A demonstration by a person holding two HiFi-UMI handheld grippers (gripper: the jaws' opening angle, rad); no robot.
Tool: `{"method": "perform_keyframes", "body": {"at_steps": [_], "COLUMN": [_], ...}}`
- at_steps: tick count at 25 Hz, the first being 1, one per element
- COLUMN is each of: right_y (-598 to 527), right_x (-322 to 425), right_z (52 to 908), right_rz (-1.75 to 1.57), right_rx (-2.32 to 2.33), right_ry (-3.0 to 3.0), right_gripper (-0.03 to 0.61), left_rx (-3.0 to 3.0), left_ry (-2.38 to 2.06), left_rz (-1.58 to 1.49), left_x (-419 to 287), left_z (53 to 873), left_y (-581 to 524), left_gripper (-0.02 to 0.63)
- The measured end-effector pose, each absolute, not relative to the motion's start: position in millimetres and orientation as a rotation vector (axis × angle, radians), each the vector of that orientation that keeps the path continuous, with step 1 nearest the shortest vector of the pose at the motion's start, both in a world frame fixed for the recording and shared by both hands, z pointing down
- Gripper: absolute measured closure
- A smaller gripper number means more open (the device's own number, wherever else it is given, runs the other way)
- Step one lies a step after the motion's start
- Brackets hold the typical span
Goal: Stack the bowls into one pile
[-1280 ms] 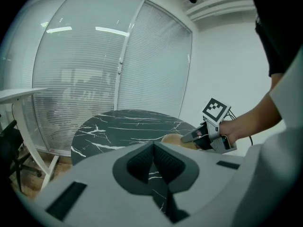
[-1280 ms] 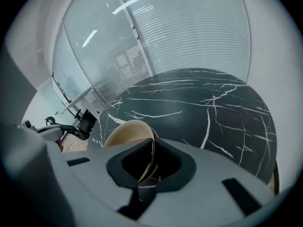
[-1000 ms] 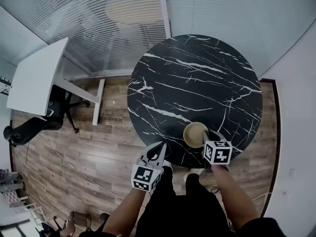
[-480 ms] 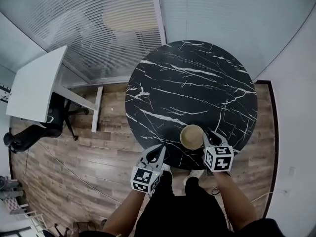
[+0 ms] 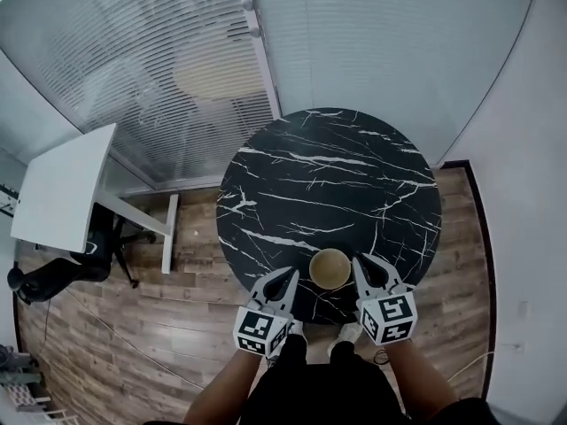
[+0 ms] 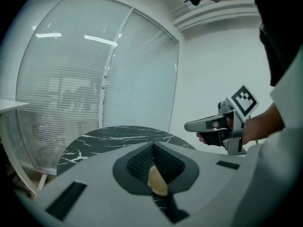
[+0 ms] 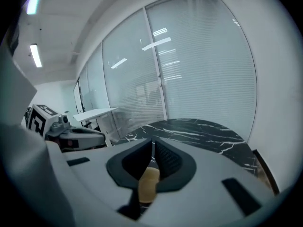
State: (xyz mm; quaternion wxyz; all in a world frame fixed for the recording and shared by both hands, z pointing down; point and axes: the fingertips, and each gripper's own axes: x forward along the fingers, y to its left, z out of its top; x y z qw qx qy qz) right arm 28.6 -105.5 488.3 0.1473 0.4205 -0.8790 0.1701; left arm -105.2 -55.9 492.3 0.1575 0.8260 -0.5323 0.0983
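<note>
A tan bowl point(image 5: 329, 268) stands near the front edge of the round black marble table point(image 5: 328, 175); from above I cannot tell how many bowls are nested in it. My left gripper point(image 5: 288, 279) hovers just left of it, shut and empty. To the bowl's right is my right gripper point(image 5: 363, 266), whose jaws have just been closing, with nothing between them. Both are clear of the bowl. The bowl point(image 6: 157, 181) shows below the left gripper's point(image 6: 153, 145) joined tips. It also shows as the bowl point(image 7: 149, 183) under the right gripper's point(image 7: 152, 143) tips.
A white desk point(image 5: 62, 184) and a dark office chair point(image 5: 62, 268) stand at the left on the wood floor. Glass walls with blinds point(image 5: 159, 51) run behind the table. A white wall point(image 5: 532, 193) closes the right side.
The right gripper has come off the bowl's right rim and lifted, its jaws drawing together. The left gripper has risen too. The bowl has stayed in place on the table.
</note>
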Motion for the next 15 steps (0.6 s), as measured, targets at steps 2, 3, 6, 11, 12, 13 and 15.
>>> {"method": "perform_keyframes", "body": {"at_steps": [2, 3, 6, 11, 12, 13, 15], "right_y": [-102, -100, -95, -91, -91, -91, -90], "right_x": [30, 31, 36, 45, 47, 48, 50], "right_z": [469, 460, 432, 397, 393, 390, 383], "right_rz": [0.402, 0.356, 0.243, 0.141, 0.126, 0.113, 0.089], "right_rx": [1.219, 1.224, 1.245, 1.287, 1.294, 1.299, 1.301], "right_ry": [-2.564, -2.579, -2.625, -2.679, -2.686, -2.693, -2.709], "right_gripper": [0.552, 0.555, 0.566, 0.568, 0.568, 0.568, 0.568], "left_rx": [2.38, 2.388, 2.415, 2.455, 2.456, 2.456, 2.461], "left_ry": [-1.524, -1.525, -1.531, -1.574, -1.576, -1.576, -1.573], "left_rz": [0.246, 0.23, 0.202, 0.142, 0.135, 0.129, 0.118], "left_x": [-104, -105, -105, -104, -103, -102, -98], "left_z": [475, 466, 438, 411, 408, 406, 402], "left_y": [-56, -56, -55, -61, -61, -61, -60], "left_gripper": [0.6, 0.6, 0.6, 0.6, 0.6, 0.6, 0.6]}}
